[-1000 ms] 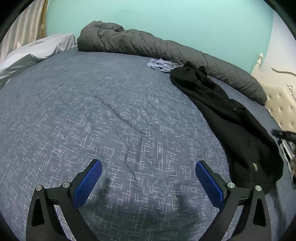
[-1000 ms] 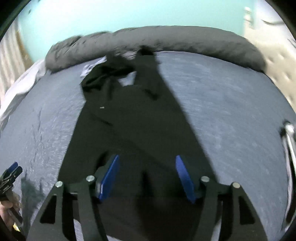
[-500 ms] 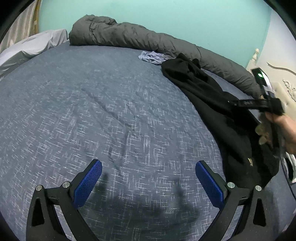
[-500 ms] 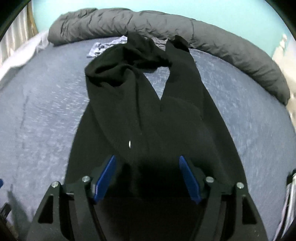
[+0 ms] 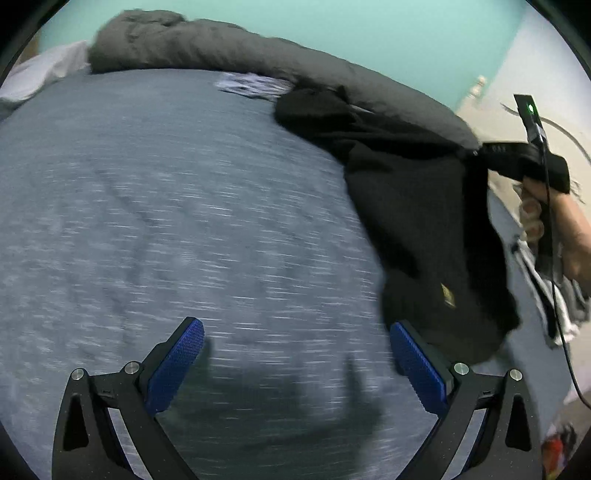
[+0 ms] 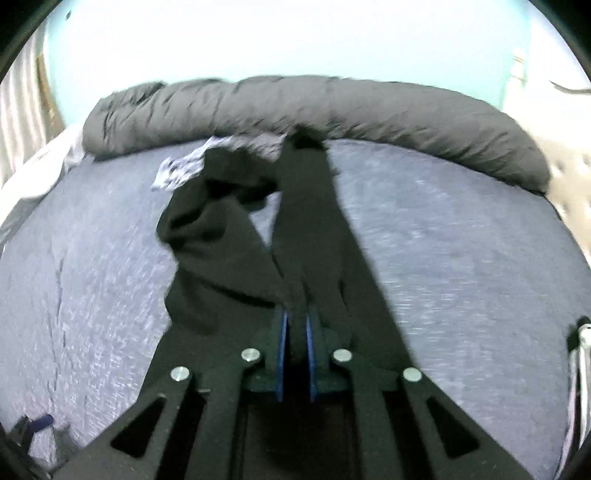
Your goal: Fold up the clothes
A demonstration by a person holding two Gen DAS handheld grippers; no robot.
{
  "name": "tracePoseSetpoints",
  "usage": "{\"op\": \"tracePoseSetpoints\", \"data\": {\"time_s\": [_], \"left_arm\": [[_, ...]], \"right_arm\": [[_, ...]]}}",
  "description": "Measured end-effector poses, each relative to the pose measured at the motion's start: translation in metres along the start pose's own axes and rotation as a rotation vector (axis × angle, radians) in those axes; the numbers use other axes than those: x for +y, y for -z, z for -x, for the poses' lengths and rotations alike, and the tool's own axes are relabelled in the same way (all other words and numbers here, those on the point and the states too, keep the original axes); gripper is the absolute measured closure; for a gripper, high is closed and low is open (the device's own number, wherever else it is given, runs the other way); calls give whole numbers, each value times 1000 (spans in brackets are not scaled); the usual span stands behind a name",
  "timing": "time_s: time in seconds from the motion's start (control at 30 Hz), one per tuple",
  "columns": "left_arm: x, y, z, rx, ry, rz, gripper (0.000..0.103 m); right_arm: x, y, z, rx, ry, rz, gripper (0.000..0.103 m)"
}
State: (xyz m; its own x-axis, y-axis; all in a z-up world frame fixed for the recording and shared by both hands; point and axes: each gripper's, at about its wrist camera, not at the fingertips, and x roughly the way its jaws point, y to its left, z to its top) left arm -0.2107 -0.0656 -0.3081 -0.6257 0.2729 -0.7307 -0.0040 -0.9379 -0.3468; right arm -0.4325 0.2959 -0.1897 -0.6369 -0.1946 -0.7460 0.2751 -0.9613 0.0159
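Right wrist view: the right gripper [image 6: 295, 332], jaws just closed, pinches the near end of the black trousers [image 6: 221, 258], their legs running straight away; the spread, empty left gripper [image 5: 295, 362] sits just left of that end.

My left gripper [image 5: 297, 360] is hard black plastic with shiny metal screws. Its pads [image 5: 175, 363] are blue and bumpy, like rubber. The bed sheet [image 5: 166, 221] is soft blue-grey cloth with little white flecks. The black pants [image 6: 236, 258] are thick, dull cloth, pinched in my right gripper [image 6: 295, 325]. The grey blanket [image 6: 332, 107] looks puffy and wrinkled. The wall [image 5: 369, 33] is smooth.
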Motion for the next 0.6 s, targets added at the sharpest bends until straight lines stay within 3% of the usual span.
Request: {"op": "tracePoseSetpoints", "data": {"time_s": [0.37, 0.6], "left_arm": [[-59, 6, -55, 105, 133, -55, 0], [-55, -4, -67, 106, 268, 62, 0]], "right_arm": [[-97, 48, 47, -7, 18, -142, 95], [-126, 87, 36, 36, 6, -191, 95]]}}
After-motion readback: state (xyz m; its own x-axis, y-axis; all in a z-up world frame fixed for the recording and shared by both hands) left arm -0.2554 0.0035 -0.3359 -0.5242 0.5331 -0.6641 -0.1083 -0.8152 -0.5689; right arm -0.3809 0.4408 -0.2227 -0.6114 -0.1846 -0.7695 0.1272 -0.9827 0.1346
